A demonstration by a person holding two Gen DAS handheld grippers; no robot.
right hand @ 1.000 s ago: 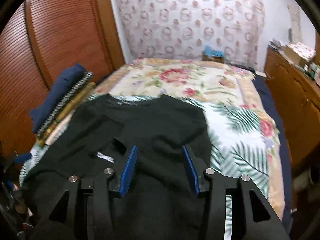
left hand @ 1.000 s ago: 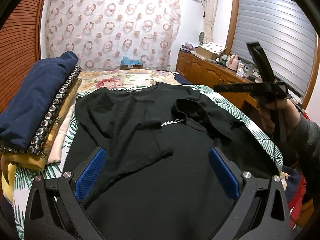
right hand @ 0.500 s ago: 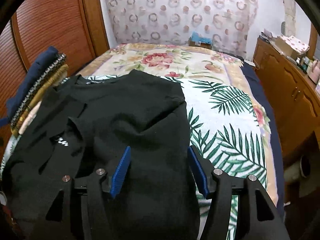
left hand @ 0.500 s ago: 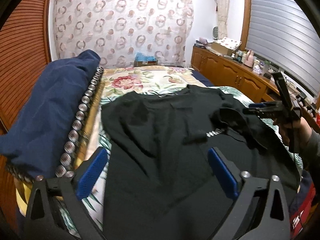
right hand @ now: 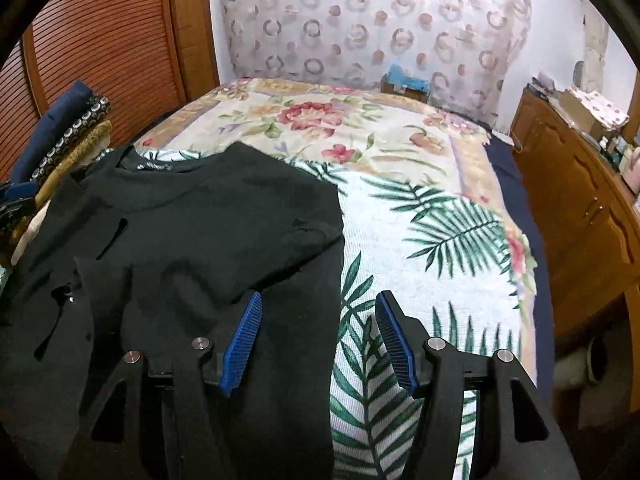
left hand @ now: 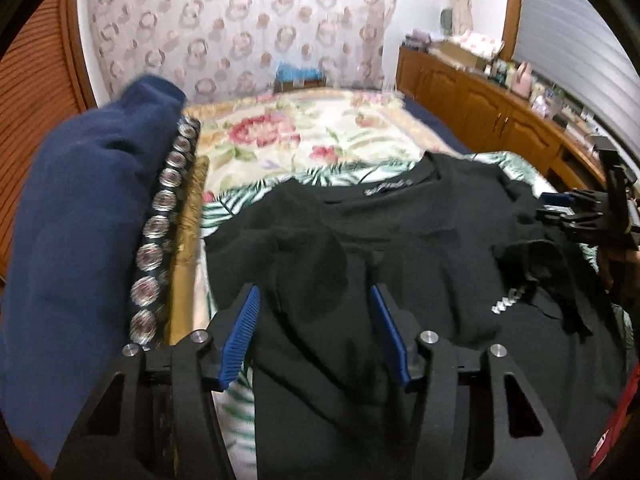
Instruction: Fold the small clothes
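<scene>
A black shirt lies spread on a palm-leaf towel across the bed. The left gripper hangs over the shirt's left side, fingers wide, nothing between them. The right gripper straddles the shirt's right edge, fingers equally wide and empty. A stack of folded clothes sits at 9 o'clock in the left view; wooden cabinets at 3 o'clock in the right view.

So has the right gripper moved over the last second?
Yes. The right gripper has slid right: it was wholly over the black shirt, and now straddles its right edge, one finger over the palm-leaf towel.
</scene>
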